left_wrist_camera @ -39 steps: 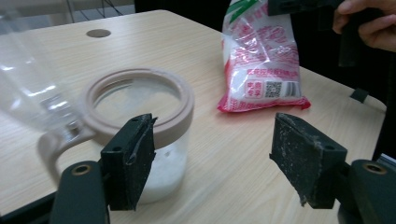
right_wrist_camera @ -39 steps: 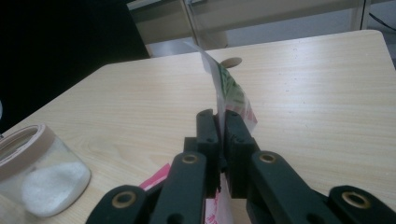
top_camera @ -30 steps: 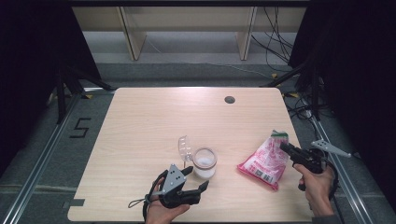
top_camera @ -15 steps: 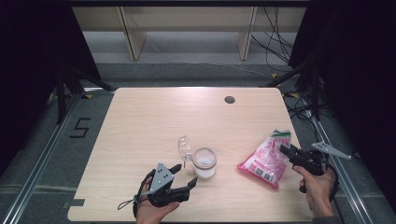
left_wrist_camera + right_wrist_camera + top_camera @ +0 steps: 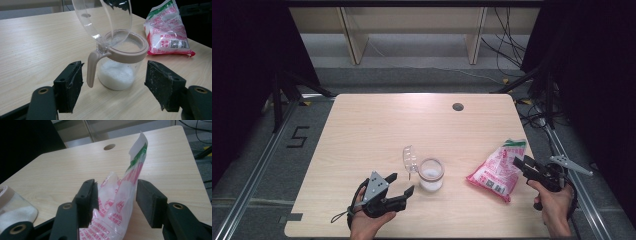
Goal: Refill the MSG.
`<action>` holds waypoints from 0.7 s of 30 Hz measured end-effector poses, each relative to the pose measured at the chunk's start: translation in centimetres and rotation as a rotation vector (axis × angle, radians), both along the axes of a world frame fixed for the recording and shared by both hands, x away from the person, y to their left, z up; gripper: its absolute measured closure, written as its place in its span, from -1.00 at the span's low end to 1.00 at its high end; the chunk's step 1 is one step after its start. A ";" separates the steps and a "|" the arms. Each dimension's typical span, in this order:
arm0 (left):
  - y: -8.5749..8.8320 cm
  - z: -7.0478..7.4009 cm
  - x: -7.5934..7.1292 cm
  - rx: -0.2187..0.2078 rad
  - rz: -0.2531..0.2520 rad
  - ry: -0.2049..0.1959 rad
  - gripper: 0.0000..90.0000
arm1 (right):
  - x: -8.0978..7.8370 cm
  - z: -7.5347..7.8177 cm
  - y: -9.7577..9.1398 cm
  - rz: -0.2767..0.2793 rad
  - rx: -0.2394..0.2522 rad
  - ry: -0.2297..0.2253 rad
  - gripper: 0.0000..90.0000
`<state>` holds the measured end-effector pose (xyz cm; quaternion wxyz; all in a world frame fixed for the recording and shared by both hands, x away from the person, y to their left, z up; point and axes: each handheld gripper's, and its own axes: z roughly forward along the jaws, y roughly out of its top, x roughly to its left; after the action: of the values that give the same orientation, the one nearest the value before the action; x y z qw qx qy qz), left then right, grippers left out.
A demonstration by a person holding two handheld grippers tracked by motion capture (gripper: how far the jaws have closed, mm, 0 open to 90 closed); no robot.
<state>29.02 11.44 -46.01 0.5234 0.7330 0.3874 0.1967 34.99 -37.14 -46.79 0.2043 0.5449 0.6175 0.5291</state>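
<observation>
A clear jar (image 5: 431,174) with a beige rim holds white powder, and its clear flip lid (image 5: 410,157) stands up. My left gripper (image 5: 402,183) is open just front-left of it. In the left gripper view the jar (image 5: 122,67) stands a little beyond the gripper (image 5: 113,72), apart from both pads. A pink and white bag (image 5: 498,170) lies on the table to the right. My right gripper (image 5: 518,162) is at its right end. Its jaws have just been opening, and the bag's upright top (image 5: 120,205) stands loosely between them in the right gripper (image 5: 116,192) view.
The light wooden table (image 5: 377,130) has a round cable hole (image 5: 457,106) near its far edge. Beyond it are a grey floor, shelf legs and cables. The table's right edge runs close behind the right hand (image 5: 554,202).
My left gripper has drawn back to the left, away from the jar. The right hand has stayed by the bag.
</observation>
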 end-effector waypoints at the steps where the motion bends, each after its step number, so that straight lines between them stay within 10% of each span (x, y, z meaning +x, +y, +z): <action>1: 0.0 0.0 -0.1 -0.008 0.018 0.013 -0.34 | -0.1 0.1 0.0 -0.001 0.007 0.007 0.07; 21: 1.1 0.1 1.4 0.007 0.042 0.000 -0.27 | -1.9 0.6 1.1 0.052 0.016 -0.020 0.06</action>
<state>30.44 12.55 -45.91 0.5165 0.7265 0.4021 0.2092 33.09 -36.06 -46.21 0.1922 0.5250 0.6251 0.5447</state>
